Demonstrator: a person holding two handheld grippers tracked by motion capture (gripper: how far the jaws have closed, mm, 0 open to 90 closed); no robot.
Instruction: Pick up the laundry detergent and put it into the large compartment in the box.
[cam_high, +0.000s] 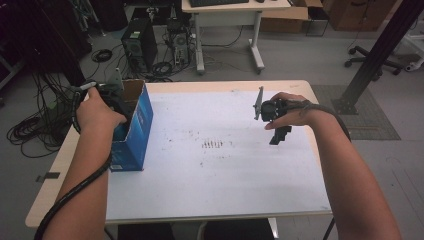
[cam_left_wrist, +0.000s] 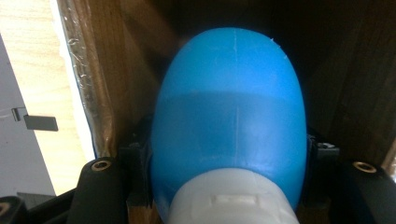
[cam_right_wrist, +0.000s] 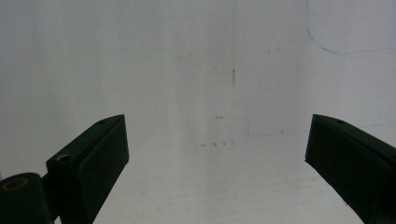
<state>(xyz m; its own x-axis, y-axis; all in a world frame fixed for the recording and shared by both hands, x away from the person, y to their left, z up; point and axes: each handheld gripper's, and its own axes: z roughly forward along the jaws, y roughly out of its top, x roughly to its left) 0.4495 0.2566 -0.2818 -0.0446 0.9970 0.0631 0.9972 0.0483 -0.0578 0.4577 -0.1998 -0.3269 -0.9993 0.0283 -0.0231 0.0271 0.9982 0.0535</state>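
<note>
Here the blue bottle (cam_left_wrist: 231, 116) sits clamped between the jaws of the left tool (cam_left_wrist: 229, 163), its white cap end toward the camera and its rounded blue body pointing away, so its long axis runs straight along the jaws. In the left gripper view, brown cardboard walls close in on both sides of it and the space beyond is dark: the bottle is inside the box (cam_high: 135, 130), at or just below the open top. From above, the left hand (cam_high: 97, 112) reaches into that open blue box, which stands on the left edge of the tabletop (cam_high: 225, 165).

The move to come, as I judge it, turns on the bottle's axis lining up with the box's narrow mouth; any travel must run along that axis, since the walls stand close on both sides and a tilt would catch the cardboard.

The right tool (cam_high: 277, 125) hangs over the white sheet (cam_right_wrist: 196, 70) on the right side, well apart from the box, jaws wide apart with nothing between them. The left hand alone is in reach of the bottle. The sheet carries only faint marks and specks; nothing lies between the two hands.
</note>
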